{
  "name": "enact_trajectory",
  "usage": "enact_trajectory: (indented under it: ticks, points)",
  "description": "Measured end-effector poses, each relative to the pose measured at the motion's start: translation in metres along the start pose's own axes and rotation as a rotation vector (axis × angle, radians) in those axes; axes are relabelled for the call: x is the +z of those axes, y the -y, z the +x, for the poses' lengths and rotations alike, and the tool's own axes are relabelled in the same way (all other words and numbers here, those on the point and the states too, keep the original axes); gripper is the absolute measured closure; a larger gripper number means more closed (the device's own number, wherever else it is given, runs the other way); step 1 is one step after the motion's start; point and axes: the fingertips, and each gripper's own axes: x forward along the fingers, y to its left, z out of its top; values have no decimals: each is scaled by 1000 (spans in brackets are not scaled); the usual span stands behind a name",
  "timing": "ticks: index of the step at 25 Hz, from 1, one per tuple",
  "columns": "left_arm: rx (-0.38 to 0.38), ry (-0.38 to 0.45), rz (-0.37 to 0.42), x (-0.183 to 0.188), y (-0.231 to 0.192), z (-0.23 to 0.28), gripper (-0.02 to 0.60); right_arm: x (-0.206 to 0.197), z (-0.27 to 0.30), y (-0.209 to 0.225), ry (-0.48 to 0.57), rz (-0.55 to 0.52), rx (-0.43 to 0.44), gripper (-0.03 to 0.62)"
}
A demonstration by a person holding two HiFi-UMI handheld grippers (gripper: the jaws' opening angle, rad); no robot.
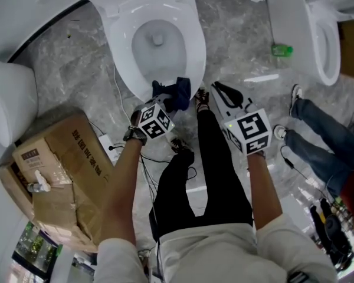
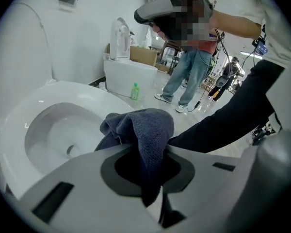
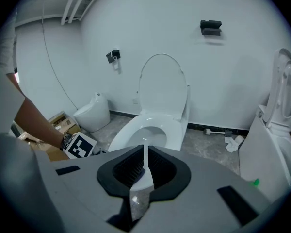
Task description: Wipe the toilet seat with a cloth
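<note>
The white toilet (image 1: 156, 40) stands open at the top centre of the head view, its seat (image 3: 136, 127) down and its lid (image 3: 162, 86) up against the wall. My left gripper (image 1: 164, 100) hovers at the front rim of the seat, shut on a dark blue cloth (image 1: 177, 92). In the left gripper view the cloth (image 2: 148, 127) bunches up out of the jaws of the left gripper (image 2: 146, 166), with the bowl (image 2: 53, 130) to the left. My right gripper (image 1: 219, 90) hangs beside it over the floor. That right gripper (image 3: 144, 168) is shut, with nothing in it.
A torn cardboard box (image 1: 59, 175) sits on the floor at the left, next to a small white fixture (image 1: 9, 102). A second toilet (image 1: 318, 34) and a green bottle (image 1: 281, 50) stand at the right. A person in jeans (image 1: 318, 134) stands nearby. Cables (image 1: 115, 149) trail across the marble floor.
</note>
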Motion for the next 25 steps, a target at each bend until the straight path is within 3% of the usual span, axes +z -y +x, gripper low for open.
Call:
enact_trajectory:
  ticks: [6, 15, 25]
  points:
    - [15, -36, -42, -30, -6, -23, 545, 8, 8, -9, -6, -8, 16, 543]
    - [106, 1, -234, -58, -56, -53, 545, 19, 25, -2, -48, -17, 46, 543]
    - [137, -74, -229, -67, -120, -68, 545, 48, 54, 21, -55, -65, 80, 543]
